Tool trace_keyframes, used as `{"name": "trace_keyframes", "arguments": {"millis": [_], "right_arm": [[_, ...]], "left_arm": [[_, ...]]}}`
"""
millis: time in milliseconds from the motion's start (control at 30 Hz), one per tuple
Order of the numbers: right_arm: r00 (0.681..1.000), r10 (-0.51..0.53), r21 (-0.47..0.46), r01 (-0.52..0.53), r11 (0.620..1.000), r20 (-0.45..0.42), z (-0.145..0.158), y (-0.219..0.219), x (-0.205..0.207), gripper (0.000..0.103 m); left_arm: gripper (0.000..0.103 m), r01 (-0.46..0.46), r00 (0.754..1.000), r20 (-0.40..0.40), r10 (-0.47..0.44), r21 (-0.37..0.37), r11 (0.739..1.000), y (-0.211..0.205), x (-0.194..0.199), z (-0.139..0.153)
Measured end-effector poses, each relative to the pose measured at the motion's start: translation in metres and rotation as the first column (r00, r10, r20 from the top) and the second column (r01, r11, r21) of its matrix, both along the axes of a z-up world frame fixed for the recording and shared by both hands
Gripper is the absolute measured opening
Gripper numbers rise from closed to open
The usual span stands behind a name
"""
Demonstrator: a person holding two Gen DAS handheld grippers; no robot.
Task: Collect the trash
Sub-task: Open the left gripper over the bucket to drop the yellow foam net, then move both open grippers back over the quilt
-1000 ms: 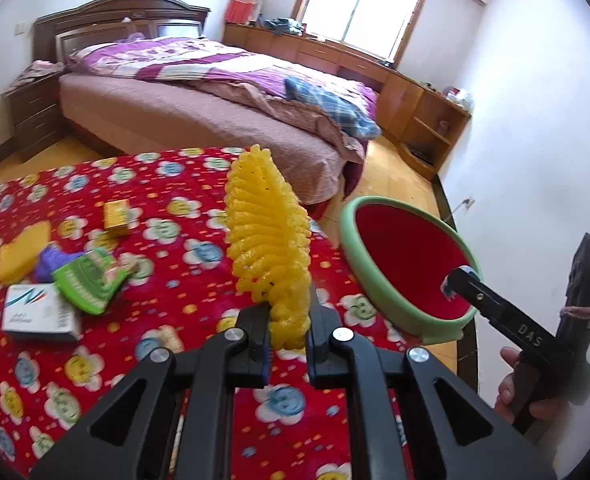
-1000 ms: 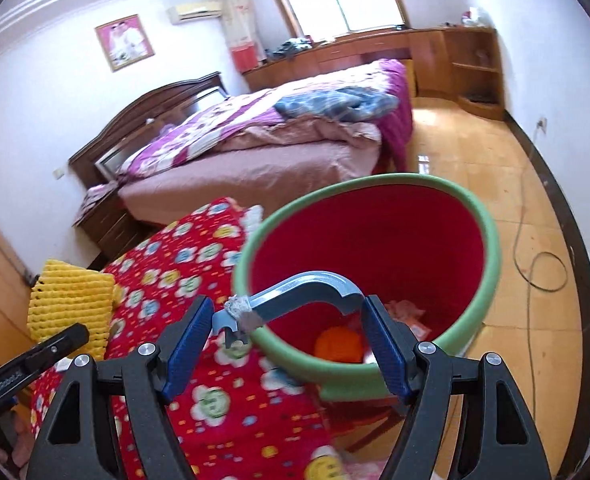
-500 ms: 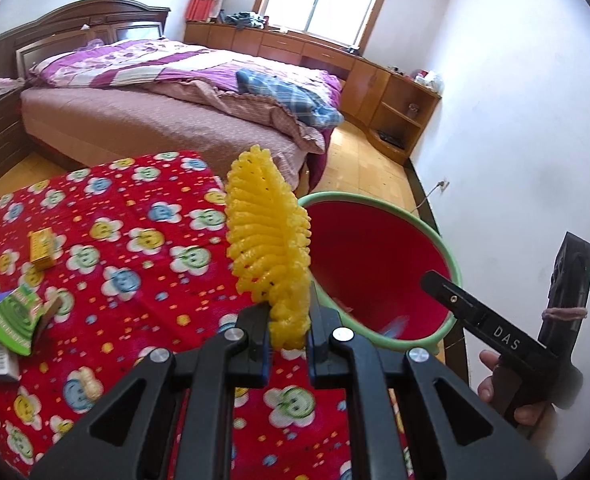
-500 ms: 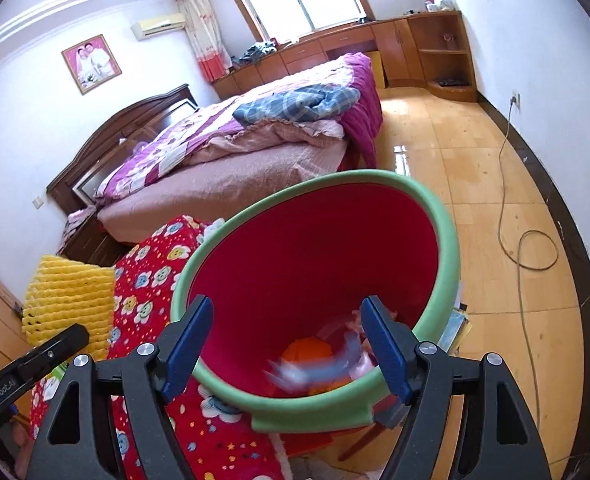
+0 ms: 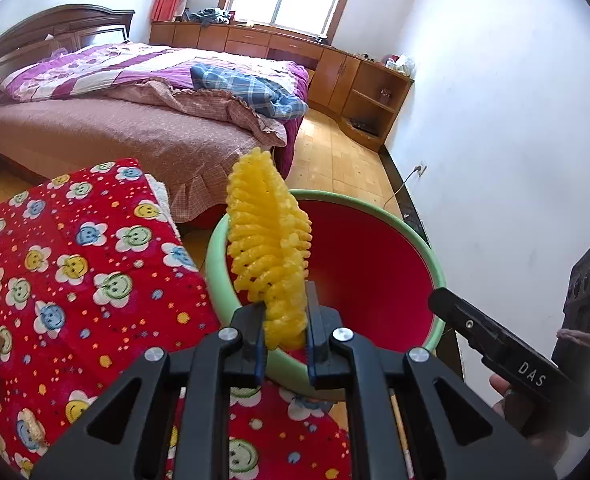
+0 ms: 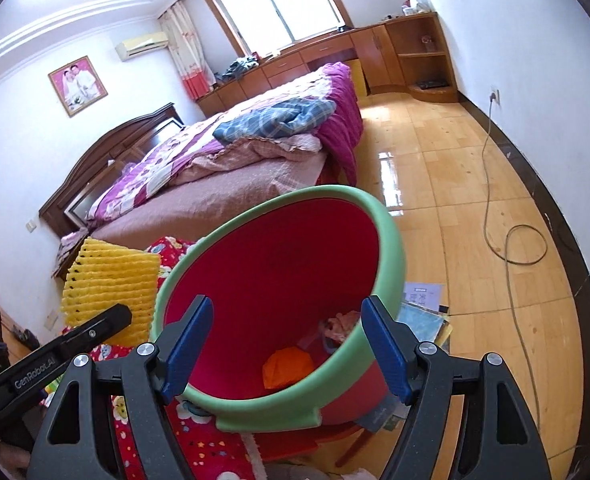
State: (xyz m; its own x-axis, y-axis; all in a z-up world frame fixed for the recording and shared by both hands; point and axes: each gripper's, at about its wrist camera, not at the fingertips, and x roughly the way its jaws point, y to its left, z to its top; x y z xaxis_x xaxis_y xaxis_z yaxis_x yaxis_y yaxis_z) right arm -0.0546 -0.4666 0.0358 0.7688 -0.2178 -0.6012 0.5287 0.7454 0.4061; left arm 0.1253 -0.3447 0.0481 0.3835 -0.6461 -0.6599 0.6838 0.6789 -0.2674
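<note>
A yellow foam net [image 5: 269, 248] is held upright between the fingers of the left gripper [image 5: 285, 334], its long axis running up and away from the jaws and its folded edge turned toward the camera. The jaws are opening at this moment, with the lower end of the net between them and the pads touching its sides. The net is a soft, springy mesh of looped foam strands, flattened into a ribbed rectangular sleeve, as is seen side-on from the right wrist view [image 6: 111, 280].

Just beyond and below the left gripper's fingertips a round bin [image 5: 435, 268] is seen, with a smooth pale green rim and a matte red inner wall; the net's top stands over its near left edge. To the left of the gripper a table is covered by a fuzzy red cloth [image 5: 75, 264] printed with smiling flowers.

The right gripper [image 6: 289, 344] is held wide with nothing between its ridged blue pads, and is pointed downward into the bin's mouth. Ahead of its fingers, at the bin's bottom, an orange crumpled piece [image 6: 289, 366] and a pinkish scrap [image 6: 341, 322] are lying.
</note>
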Motion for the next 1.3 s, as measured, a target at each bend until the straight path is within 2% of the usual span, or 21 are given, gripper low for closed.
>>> {"name": "trace_keyframes", "arguments": {"millis": [33, 100, 167, 433, 567, 833, 900, 967, 1133, 1300], "right_arm": [[1.000, -0.005, 0.002, 0.005, 1.000, -0.003, -0.001, -0.002, -0.001, 0.077], [1.000, -0.013, 0.010, 0.013, 1.000, -0.004, -0.003, -0.004, -0.002, 0.077], [1.000, -0.017, 0.016, 0.017, 1.000, -0.002, -0.004, -0.006, -0.003, 0.077], [1.000, -0.006, 0.020, 0.006, 1.000, 0.000, -0.003, -0.005, -0.004, 0.077], [1.000, 0.007, 0.019, -0.007, 1.000, 0.005, 0.000, 0.002, -0.006, 0.077], [0.999, 0.036, 0.008, -0.036, 0.999, 0.014, 0.009, 0.021, -0.010, 0.077], [0.999, 0.049, 0.007, -0.049, 0.999, 0.014, 0.011, 0.027, -0.009, 0.077], [0.998, 0.064, 0.006, -0.064, 0.998, 0.013, 0.012, 0.034, -0.008, 0.077], [0.993, 0.114, 0.000, -0.114, 0.993, 0.012, 0.017, 0.053, -0.001, 0.077], [0.986, 0.163, -0.011, -0.163, 0.987, 0.013, 0.021, 0.073, 0.006, 0.077]], "left_arm": [[0.019, 0.001, 1.000, 0.000, -0.001, 0.003, 1.000, -0.002, 0.001, 0.000], [0.034, -0.003, 1.000, 0.001, 0.003, 0.011, 1.000, -0.004, 0.002, -0.002], [0.042, -0.005, 1.000, 0.008, 0.005, 0.017, 1.000, -0.006, 0.003, -0.002], [0.043, -0.025, 0.999, 0.030, 0.024, 0.040, 0.999, 0.004, 0.000, 0.000], [0.053, -0.064, 0.998, 0.022, 0.063, 0.046, 0.997, 0.020, 0.000, 0.002], [0.056, -0.143, 0.989, 0.039, 0.141, 0.049, 0.989, 0.062, -0.005, 0.013], [0.063, -0.170, 0.985, 0.040, 0.168, 0.049, 0.984, 0.075, -0.006, 0.015], [0.072, -0.204, 0.979, 0.038, 0.202, 0.047, 0.978, 0.089, -0.007, 0.017], [0.076, -0.284, 0.958, 0.051, 0.281, 0.059, 0.957, 0.122, -0.005, 0.019], [0.078, -0.373, 0.927, 0.079, 0.367, 0.082, 0.924, 0.157, -0.004, 0.023]]}}
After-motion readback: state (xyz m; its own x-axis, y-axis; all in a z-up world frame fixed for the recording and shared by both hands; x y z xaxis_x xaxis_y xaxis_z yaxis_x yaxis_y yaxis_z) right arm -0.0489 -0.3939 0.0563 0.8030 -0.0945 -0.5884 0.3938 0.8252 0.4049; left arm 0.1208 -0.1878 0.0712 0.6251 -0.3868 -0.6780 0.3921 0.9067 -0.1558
